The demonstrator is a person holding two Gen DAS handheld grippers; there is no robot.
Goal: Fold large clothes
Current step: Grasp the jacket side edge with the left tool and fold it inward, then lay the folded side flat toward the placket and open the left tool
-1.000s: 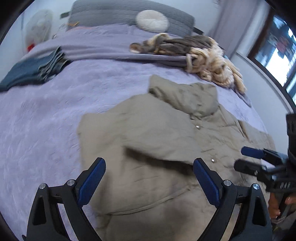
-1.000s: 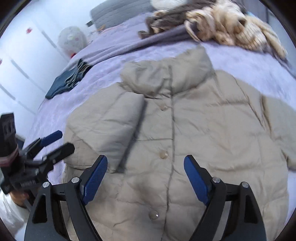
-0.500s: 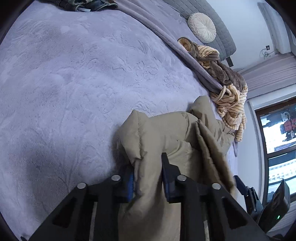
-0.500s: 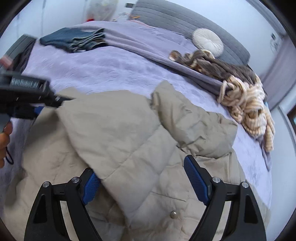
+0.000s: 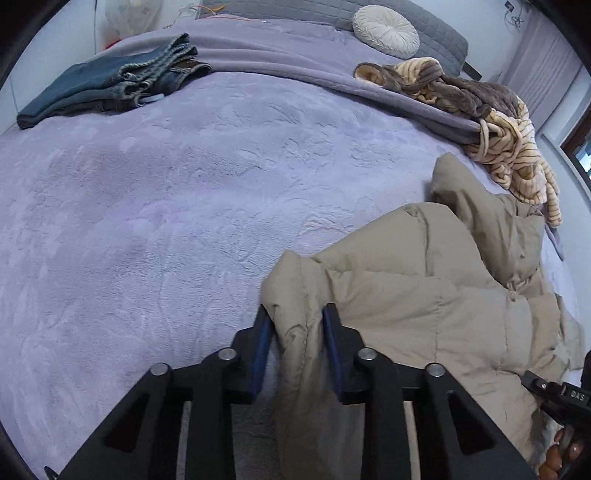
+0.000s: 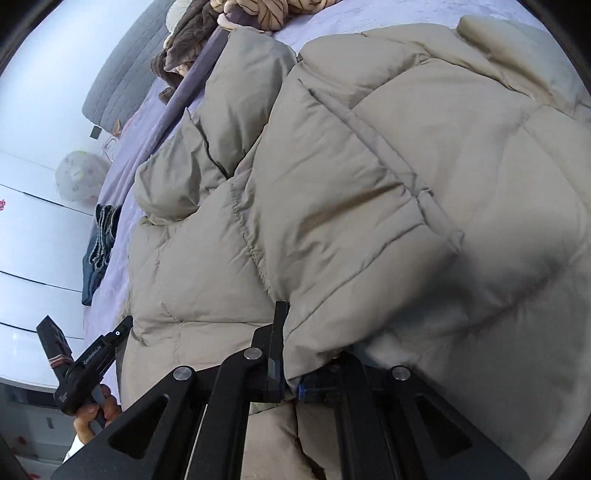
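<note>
Folding the coat on the bed.
Both grippers, left [image 5: 297, 332] and right [image 6: 310, 354], pinch the tan coat's [image 5: 424, 302] edge on the purple bed [image 5: 166, 206]. Next, I think, lay that side across flat.

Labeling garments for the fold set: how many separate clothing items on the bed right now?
3, possibly more hidden. Beige puffer jacket in front, clamped by both the left hand-held gripper and right hand-held gripper. Folded jeans far left. Striped fuzzy garment heaped far right, near the round cushion.

Both black claws [image 5: 297, 325] [image 6: 295, 354] carry blue pads and silver screws.
</note>
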